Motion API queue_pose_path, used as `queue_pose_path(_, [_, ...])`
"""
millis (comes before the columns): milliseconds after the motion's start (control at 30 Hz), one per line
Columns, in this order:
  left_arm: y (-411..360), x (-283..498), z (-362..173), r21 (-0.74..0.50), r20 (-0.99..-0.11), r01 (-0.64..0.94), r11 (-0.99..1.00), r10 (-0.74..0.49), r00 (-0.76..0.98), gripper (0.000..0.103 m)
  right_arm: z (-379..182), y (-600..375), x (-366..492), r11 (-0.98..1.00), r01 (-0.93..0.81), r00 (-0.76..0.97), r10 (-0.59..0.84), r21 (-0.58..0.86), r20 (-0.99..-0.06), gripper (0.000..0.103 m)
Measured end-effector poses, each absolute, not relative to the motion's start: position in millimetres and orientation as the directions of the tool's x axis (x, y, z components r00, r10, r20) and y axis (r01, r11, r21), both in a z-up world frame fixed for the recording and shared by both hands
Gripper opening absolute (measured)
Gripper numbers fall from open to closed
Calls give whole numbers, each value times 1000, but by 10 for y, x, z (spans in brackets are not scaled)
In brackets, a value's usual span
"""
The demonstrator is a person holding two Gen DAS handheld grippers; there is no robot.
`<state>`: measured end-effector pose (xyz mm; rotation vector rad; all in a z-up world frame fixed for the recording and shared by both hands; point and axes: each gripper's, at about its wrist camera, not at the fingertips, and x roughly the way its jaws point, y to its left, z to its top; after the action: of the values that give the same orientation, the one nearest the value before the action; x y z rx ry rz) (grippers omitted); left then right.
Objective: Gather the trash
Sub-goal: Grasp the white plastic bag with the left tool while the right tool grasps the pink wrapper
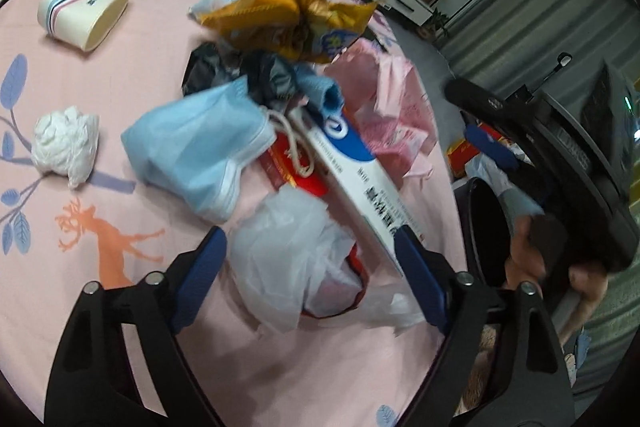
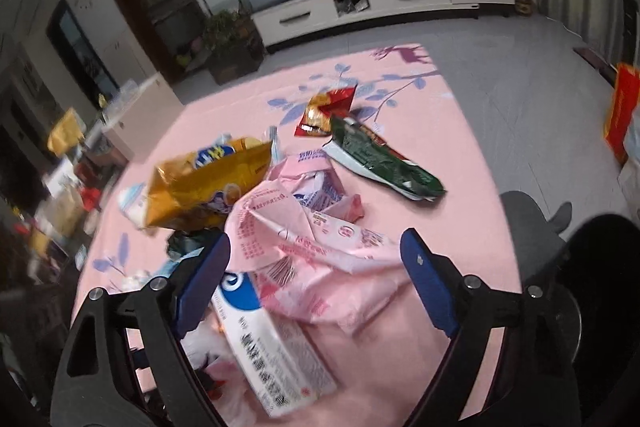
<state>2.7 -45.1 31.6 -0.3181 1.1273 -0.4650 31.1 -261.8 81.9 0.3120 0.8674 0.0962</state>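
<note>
A pile of trash lies on the pink tablecloth [image 1: 60,87]. My left gripper [image 1: 310,239] is open, its jaws on either side of a crumpled clear plastic bag [image 1: 288,259]; the right finger sits by the end of a white and blue box [image 1: 360,179]. Beyond lie a blue face mask [image 1: 196,155], a red packet [image 1: 288,167] and a yellow snack bag [image 1: 296,15]. My right gripper [image 2: 316,243] is open over a pink plastic bag [image 2: 320,235], with the box [image 2: 272,347] under its left finger and the snack bag [image 2: 208,183] ahead on the left.
A white tissue wad [image 1: 66,143] and a tipped paper cup [image 1: 84,13] lie at the left. A green wrapper [image 2: 380,159] and a red wrapper [image 2: 324,111] lie farther out. A black bin [image 1: 484,227] stands off the table's right edge, with a hand [image 1: 528,247] beside it.
</note>
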Motion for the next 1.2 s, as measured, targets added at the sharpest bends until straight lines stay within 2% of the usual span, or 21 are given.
queue_pose_path(67, [-455,11,276,-452,-799,198,870,-494,342,78,733,-2555,391,952,16,626,229,307,-745,86])
queue_pose_path(100, [-450,6,253,-449,-803,198,871,-491,339,71,686,-2516,430,955,8,619,229,298,-751,86])
queue_pose_path(167, [-469,4,167,-460,-806,197,866,-501,315,49,593,-2465,473,967,24,609,187,253,-771,86])
queue_pose_path(200, [-478,12,117,-468,-812,186,864,-503,296,45,559,-2463,487,969,28,606,178,244,-776,85])
queue_pose_path(267, [-477,-10,91,-463,-811,186,866,-499,305,36,501,-2459,490,966,15,588,200,258,-784,70])
queue_pose_path(300, [-486,-26,114,-455,-811,195,869,-495,314,34,494,-2464,490,964,13,586,206,264,-784,67])
queue_pose_path(333, [-495,-47,144,-451,-807,206,868,-495,321,32,502,-2476,469,963,11,590,211,269,-780,59])
queue_pose_path(400, [-502,-97,227,-454,-796,220,863,-504,334,31,538,-2481,422,963,3,594,216,271,-775,43])
queue_pose_path(533, [-458,-153,494,-479,-765,247,843,-538,354,31,677,-2502,230,958,-11,605,233,285,-761,36])
queue_pose_path(667, [-483,-267,786,-472,-723,287,834,-552,416,31,956,-2568,-16,945,-30,641,268,326,-719,36])
queue_pose_path(867, [-843,-510,1152,-465,-644,380,799,-600,474,32,1396,-2875,-632,941,43,754,189,335,-629,36])
queue_pose_path(1100, [-1455,-706,1126,-497,-588,471,729,-682,435,33,1527,-3414,-1289,917,253,814,-30,307,-580,37])
queue_pose_path(1200, [-1771,-679,974,-550,-590,479,684,-724,358,33,1538,-3640,-1437,883,358,814,-136,303,-565,38])
